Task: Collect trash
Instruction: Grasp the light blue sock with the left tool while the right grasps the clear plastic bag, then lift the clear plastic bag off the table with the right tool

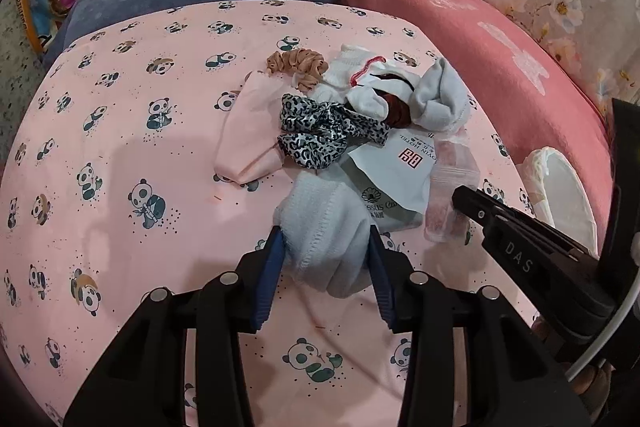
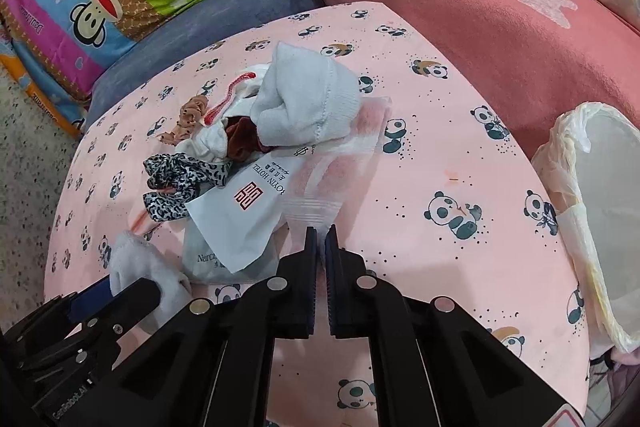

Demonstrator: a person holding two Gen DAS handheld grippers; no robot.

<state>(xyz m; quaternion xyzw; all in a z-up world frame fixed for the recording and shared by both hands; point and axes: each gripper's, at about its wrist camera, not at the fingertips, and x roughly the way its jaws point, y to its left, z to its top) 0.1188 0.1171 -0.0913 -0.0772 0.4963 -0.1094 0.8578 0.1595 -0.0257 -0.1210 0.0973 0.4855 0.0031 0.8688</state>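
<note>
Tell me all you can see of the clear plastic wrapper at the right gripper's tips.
The clear plastic wrapper is thin, translucent, crinkled film with a ribbed sealed end. It lies flat on the panda sheet, its far end under the pale sock, beside the white hotel packet. The right gripper is pinched shut on its near edge.

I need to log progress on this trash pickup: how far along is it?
Early. Done: nothing shows inside the lined bin.

In hand: the right gripper is shut on the clear plastic wrapper. The left gripper pinches a pale blue sock, which isn't trash.

Left: the white hotel packet and the grey packet under it lie on the panda sheet.
</note>
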